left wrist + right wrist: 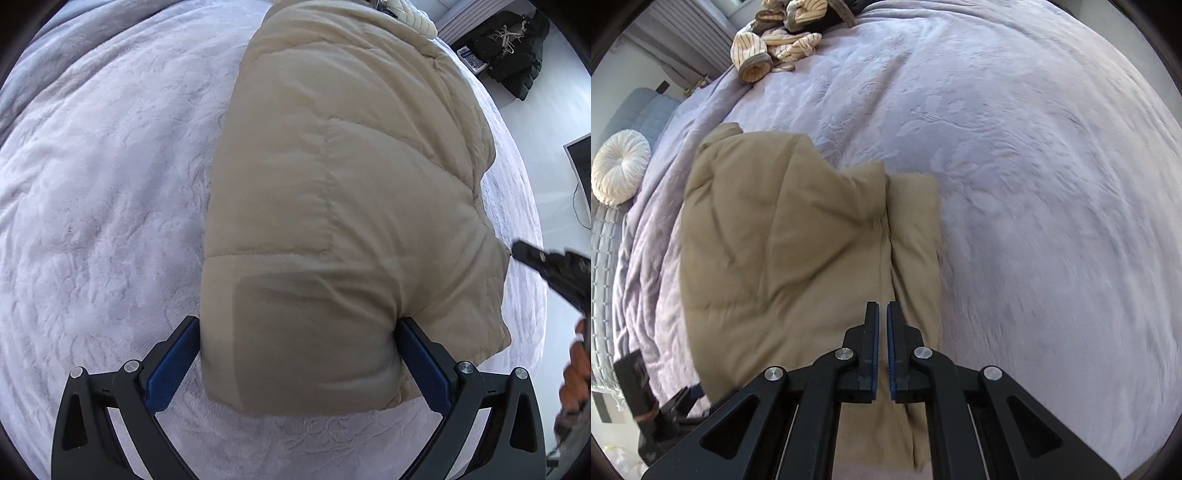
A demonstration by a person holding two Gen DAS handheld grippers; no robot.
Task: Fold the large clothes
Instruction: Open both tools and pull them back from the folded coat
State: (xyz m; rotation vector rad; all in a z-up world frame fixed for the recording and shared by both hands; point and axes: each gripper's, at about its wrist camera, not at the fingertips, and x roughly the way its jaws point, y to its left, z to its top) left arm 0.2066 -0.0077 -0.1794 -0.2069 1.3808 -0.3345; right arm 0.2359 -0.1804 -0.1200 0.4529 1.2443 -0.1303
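A large beige puffer jacket (pixel 332 192) lies partly folded on a lilac bedspread (pixel 103 221). My left gripper (pixel 299 325) is wide open, its blue-padded fingers (pixel 173 362) straddling the jacket's near padded end. In the right wrist view the jacket (pixel 775 251) lies left and ahead, with a narrow folded strip (pixel 916 236) on its right. My right gripper (pixel 882 306) hovers over that strip, its jaws nearly closed with a thin gap and nothing between them. The right gripper's black tip also shows in the left wrist view (pixel 546 262) at the right edge.
Striped cream clothes (pixel 775 40) lie piled at the far end of the bed. A round white cushion (pixel 620 173) rests at the left by a blue quilted headboard (pixel 646 110). Dark clothes (pixel 513 48) lie on the white floor beyond the bed.
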